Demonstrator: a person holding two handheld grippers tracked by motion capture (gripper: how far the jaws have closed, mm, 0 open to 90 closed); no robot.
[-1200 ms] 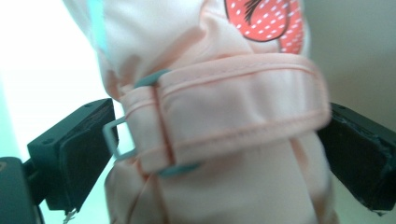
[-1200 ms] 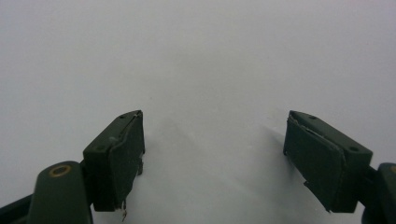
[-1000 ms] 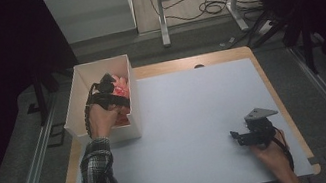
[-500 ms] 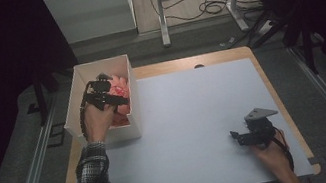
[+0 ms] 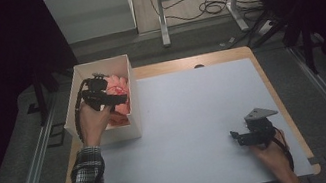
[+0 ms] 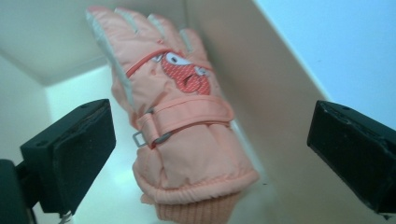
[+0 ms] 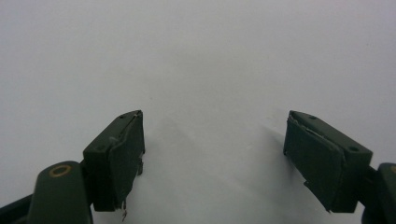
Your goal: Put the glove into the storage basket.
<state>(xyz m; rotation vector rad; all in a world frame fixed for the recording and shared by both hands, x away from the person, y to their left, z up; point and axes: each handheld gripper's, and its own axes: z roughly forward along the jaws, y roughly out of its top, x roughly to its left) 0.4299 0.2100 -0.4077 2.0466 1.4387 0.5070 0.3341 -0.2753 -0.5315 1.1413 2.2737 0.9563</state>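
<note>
We see a white worktop (image 5: pixel 196 116) with a wooden edge. At its far left corner stands a white box (image 5: pixel 133 127), open at the top. Inside the box lies a peach-pink padded ski glove (image 6: pixel 182 121), flat on the box floor and close against one side wall, its finger tips toward a far corner, its knitted cuff nearest the camera, a strap with a metal buckle across the wrist. Our left gripper (image 5: pixel 119 99) hangs above the glove inside the box, its fingers spread wide on either side of the glove, touching nothing. Our right gripper (image 5: pixel 235 137) rests low at the near right of the worktop, fingers spread apart and empty.
</note>
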